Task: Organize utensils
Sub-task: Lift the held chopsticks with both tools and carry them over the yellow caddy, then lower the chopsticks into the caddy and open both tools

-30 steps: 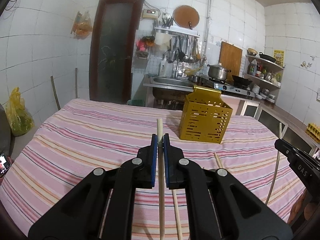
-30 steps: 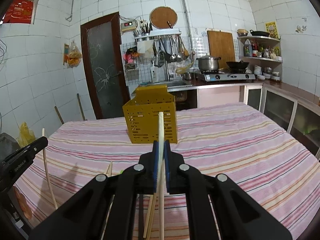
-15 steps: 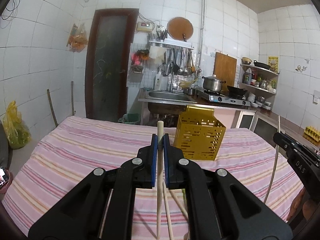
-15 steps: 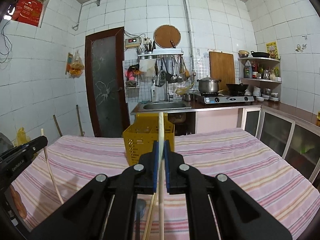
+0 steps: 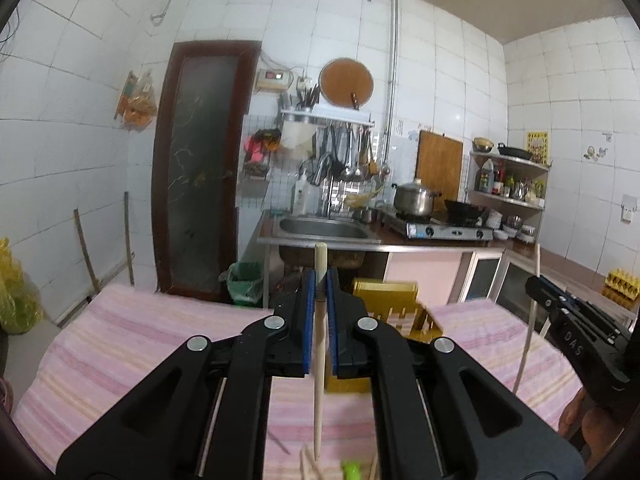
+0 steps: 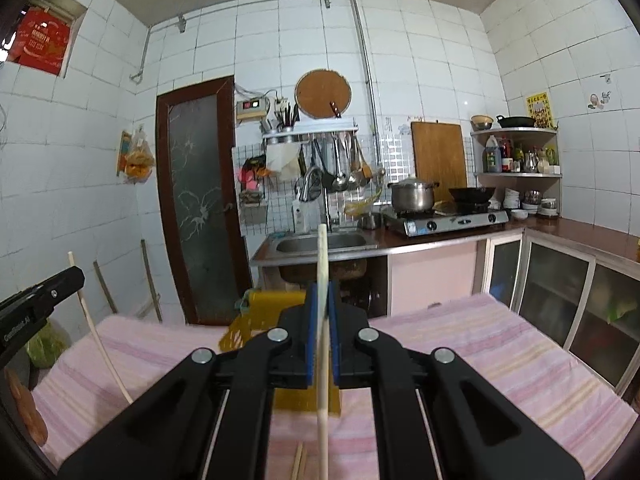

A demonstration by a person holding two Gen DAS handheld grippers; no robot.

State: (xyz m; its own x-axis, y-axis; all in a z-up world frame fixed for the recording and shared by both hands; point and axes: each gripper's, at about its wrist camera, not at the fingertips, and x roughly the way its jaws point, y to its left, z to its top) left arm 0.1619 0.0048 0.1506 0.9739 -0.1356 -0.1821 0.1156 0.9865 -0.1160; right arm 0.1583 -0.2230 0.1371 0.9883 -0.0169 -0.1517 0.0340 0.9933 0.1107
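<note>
The left gripper (image 5: 319,280) is pinching a pale wooden chopstick (image 5: 319,360) between its blue pads, its jaws closed as far as the stick allows. The stick is standing nearly upright, its top poking above the fingertips and its lower end hanging over a few loose chopsticks (image 5: 310,466) lying on the pink striped tablecloth (image 5: 120,340). The yellow perforated utensil holder (image 5: 394,312) is sitting on the cloth just behind the gripper, partly hidden by it.

The right gripper (image 6: 322,286) is likewise clamping a second chopstick (image 6: 322,360) upright, with its jaws equally tight. From this side the holder is showing to the left of the fingers, and two more chopsticks (image 6: 298,462) are lying on the cloth below.

Compared with a second ago, both grippers are sitting higher and the cameras are looking more level: the holder is appearing lower in each view and tucked behind the fingers, and more wall and ceiling are showing. Both grips are unchanged.

In the left view the right gripper's body is bearing the letters "DAS"; in the right view the left gripper's body is carrying white lettering, too blurred to read surely.
</note>
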